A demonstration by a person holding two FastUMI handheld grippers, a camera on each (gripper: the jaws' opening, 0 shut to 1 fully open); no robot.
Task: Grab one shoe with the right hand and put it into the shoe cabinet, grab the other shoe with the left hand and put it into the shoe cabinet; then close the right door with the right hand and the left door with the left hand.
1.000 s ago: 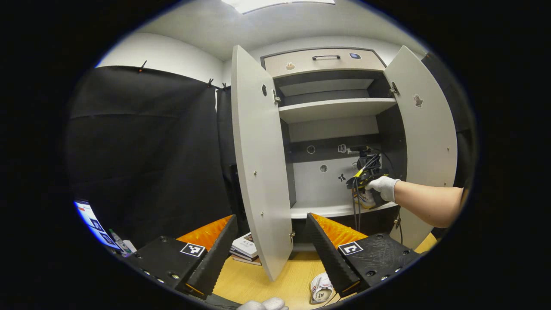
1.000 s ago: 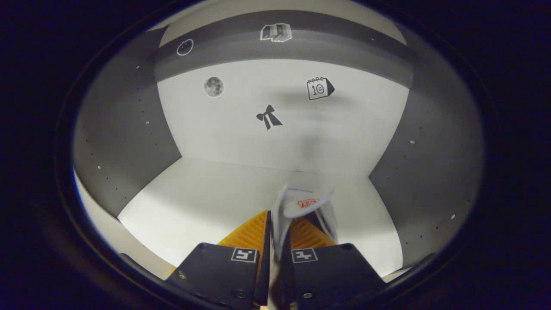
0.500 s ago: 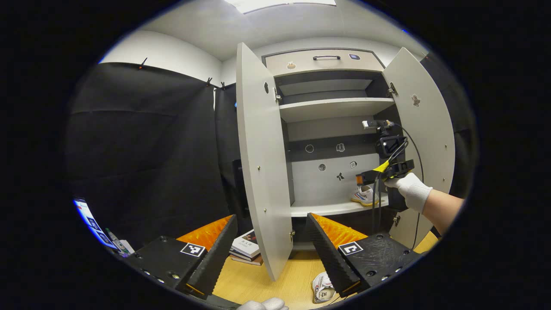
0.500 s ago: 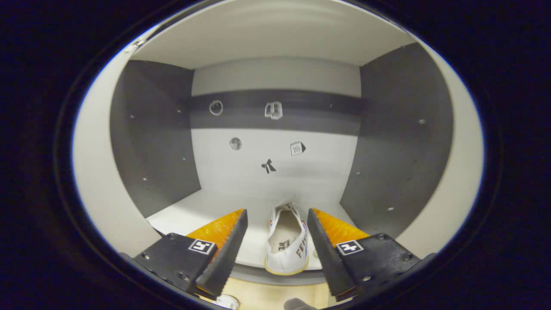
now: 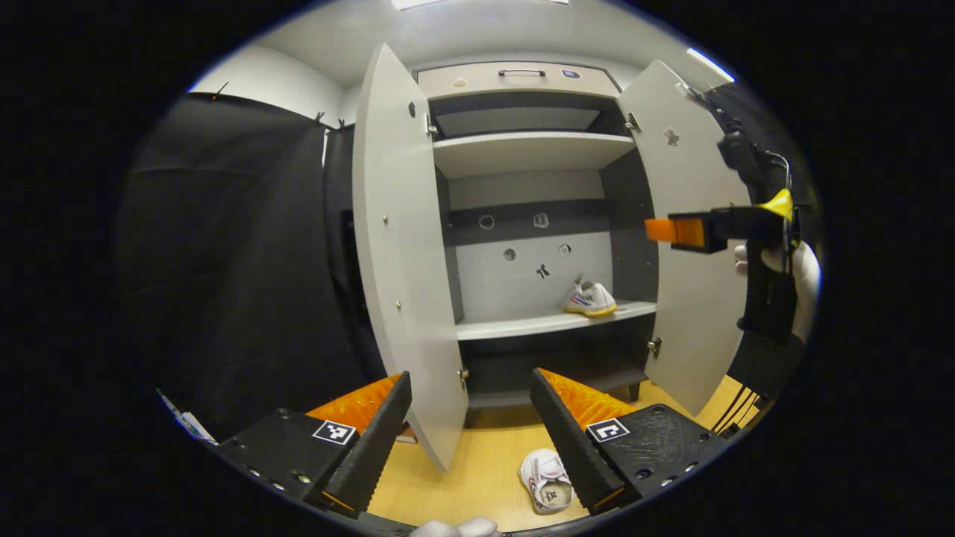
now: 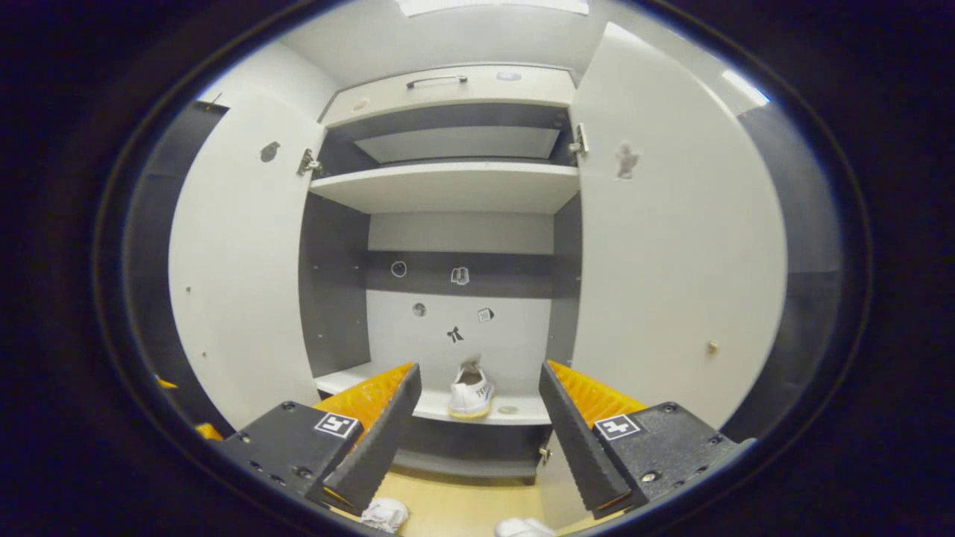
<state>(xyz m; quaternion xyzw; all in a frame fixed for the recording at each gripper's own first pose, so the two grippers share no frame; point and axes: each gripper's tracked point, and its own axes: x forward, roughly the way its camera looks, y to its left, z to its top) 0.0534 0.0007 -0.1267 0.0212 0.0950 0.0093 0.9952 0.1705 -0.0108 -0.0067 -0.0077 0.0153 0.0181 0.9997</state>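
Shoes are split: one white shoe [image 5: 589, 299] sits on the shoe cabinet's [image 5: 522, 149] lower shelf, toward its right side; the other shoe [image 5: 546, 481] lies on the wooden floor [image 5: 477, 477] before the cabinet. Left gripper view catches the right gripper [image 5: 675, 230] beside the right door [image 5: 690, 298], spread and empty, now drawn back from the shelf. Left gripper [image 5: 470, 418] hangs open too. Both doors, the left door [image 5: 392, 261] included, stand open.
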